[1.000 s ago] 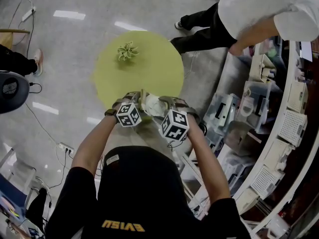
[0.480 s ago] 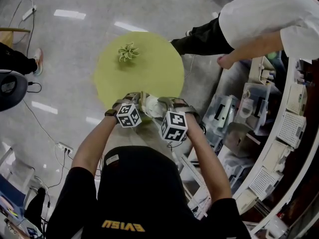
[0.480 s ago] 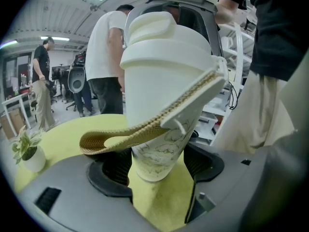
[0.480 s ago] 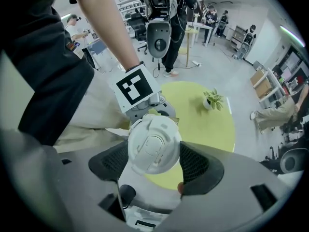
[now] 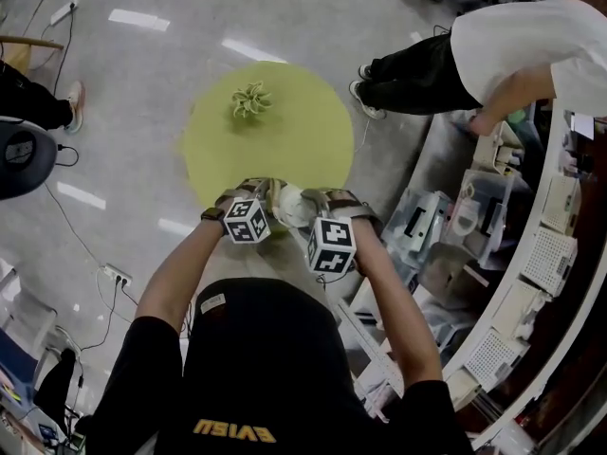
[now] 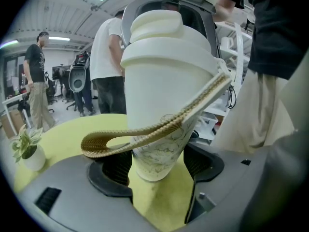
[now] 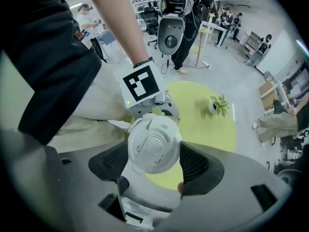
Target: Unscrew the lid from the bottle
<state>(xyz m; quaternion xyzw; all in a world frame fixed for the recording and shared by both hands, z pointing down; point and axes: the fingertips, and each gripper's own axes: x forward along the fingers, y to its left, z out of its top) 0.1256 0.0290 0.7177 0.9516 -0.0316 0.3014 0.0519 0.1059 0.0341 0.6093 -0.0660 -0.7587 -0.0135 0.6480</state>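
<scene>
The left gripper [image 6: 157, 168] is clamped on the lower body of the white bottle [image 6: 164, 95]: in the left gripper view both ribbed pads [image 6: 113, 166] bear on opposite sides of the body just above its base. The right gripper [image 7: 154, 163] is clamped on the lid [image 7: 154, 146]: in the right gripper view the round white lid faces the camera end-on, with one pad against each side of its rim. The lid is seated on the bottle. A woven tan strap [image 6: 145, 132] runs from the shoulder of the bottle and hangs in a loop across the front of the body. In the head view the bottle is held between the two grippers, over the near edge of the round yellow-green table [image 5: 285, 131]. A small potted plant [image 5: 250, 100] stands on the far part of the table, well apart from the bottle. A person in a white shirt [image 5: 512, 45] bends over the shelving at the right.
</scene>
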